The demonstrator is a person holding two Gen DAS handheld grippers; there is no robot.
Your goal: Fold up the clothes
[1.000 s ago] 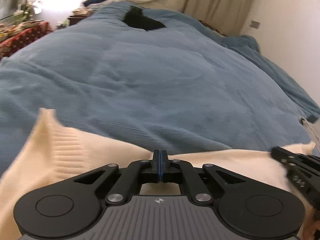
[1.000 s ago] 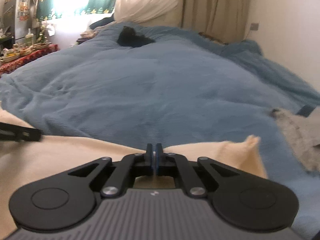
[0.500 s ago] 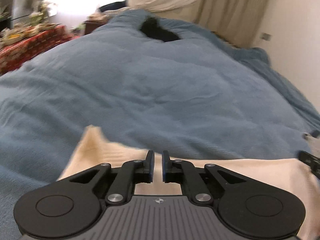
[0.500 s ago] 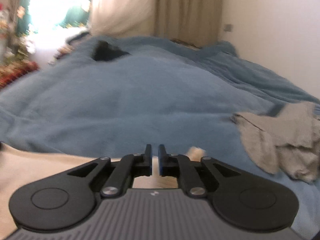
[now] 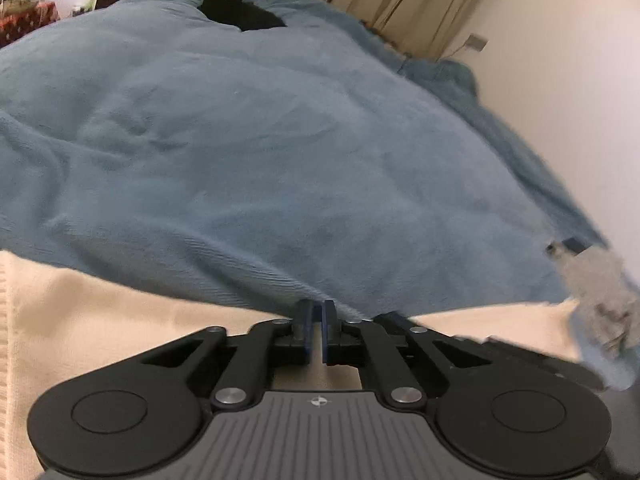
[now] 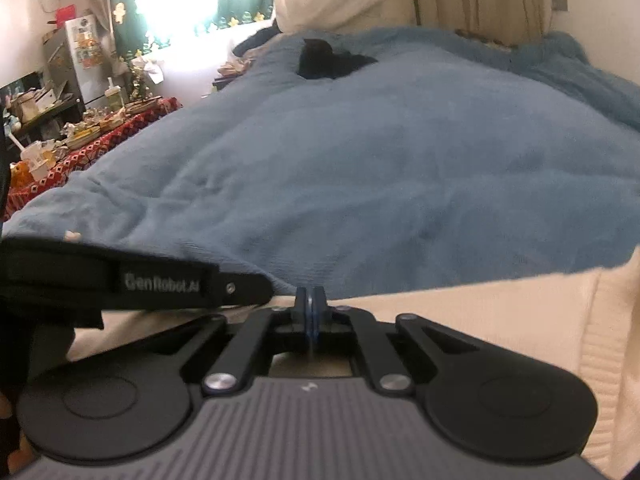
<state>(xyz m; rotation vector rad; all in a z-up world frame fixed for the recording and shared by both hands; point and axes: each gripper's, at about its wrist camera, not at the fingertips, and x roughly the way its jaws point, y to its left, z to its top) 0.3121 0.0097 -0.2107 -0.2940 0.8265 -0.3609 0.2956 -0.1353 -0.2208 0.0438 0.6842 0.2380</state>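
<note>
Both claws closed: left claw [image 5: 318, 330] and right claw [image 6: 310, 322] meet at the far edge of the sweater [image 5: 120, 332], lower frame, on the bed [image 5: 280, 160]. Whether knit is pinched: cannot tell. Risk: thin bite slips, fold collapses.

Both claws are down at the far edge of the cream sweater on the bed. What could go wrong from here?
1. The left claw and right claw look shut at the cream sweater edge; whether either has fabric is unclear, so a lift may come up empty.
2. The grey garment lies against the sweater's corner and could get dragged along.
</note>
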